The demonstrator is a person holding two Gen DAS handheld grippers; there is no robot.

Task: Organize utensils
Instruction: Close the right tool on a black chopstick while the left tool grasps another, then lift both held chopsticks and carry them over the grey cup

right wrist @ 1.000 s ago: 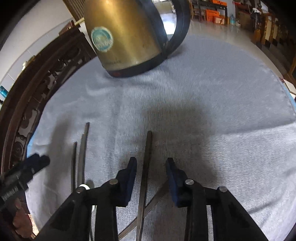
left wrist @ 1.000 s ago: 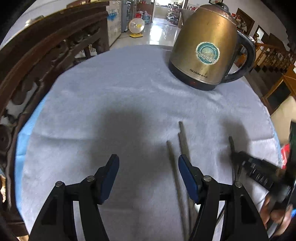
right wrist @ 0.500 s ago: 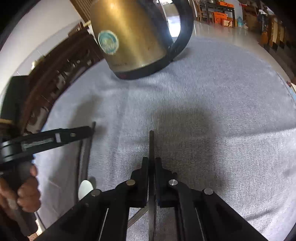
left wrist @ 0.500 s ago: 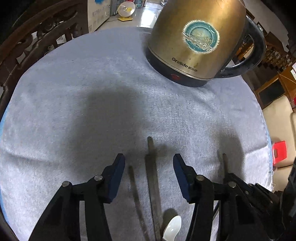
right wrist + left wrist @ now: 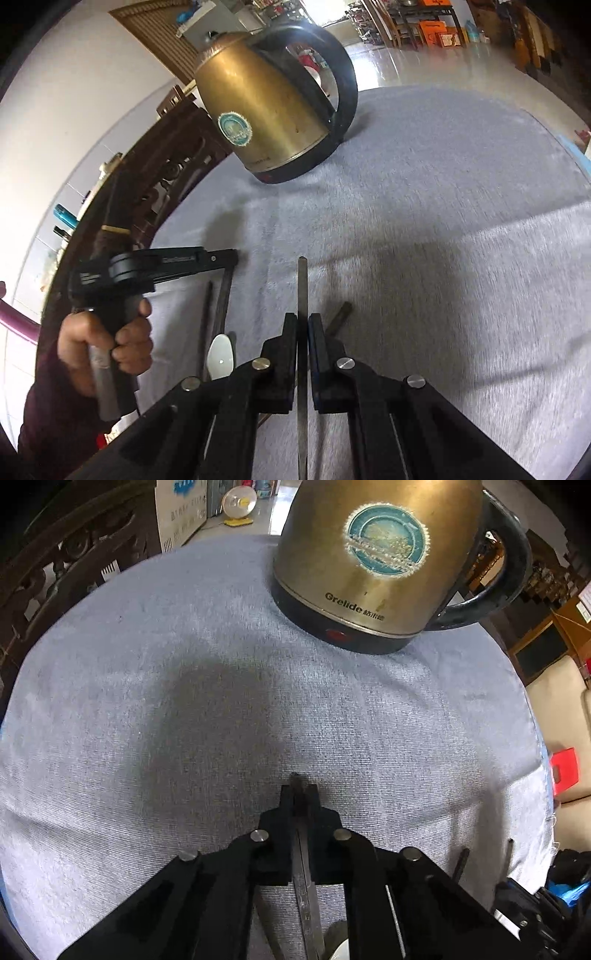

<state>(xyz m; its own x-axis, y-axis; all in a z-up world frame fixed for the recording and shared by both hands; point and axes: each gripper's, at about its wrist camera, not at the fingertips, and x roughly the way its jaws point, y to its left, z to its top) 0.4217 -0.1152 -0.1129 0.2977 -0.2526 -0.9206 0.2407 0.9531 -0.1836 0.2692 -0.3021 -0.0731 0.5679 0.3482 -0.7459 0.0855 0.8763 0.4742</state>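
The round surface (image 5: 184, 701) under its pale grey-blue woven cloth lies bare across the middle and out toward 9 o'clock in the left wrist view, wide enough for a gripper to pass. At 1 o'clock the brass-coloured metal electric kettle (image 5: 369, 561) with its black looped handle blocks the far side. A dark carved wooden chair back (image 5: 166, 166) curves along the rim from 9 to 11 o'clock in the right wrist view. There, at 9 o'clock, the left gripper (image 5: 232, 254) and the hand (image 5: 107, 343) on it fill the near-left lane, with slim dark metal utensil handles (image 5: 221, 295) and a white spoon (image 5: 221, 356) beneath. The cloth toward 3 o'clock is open.
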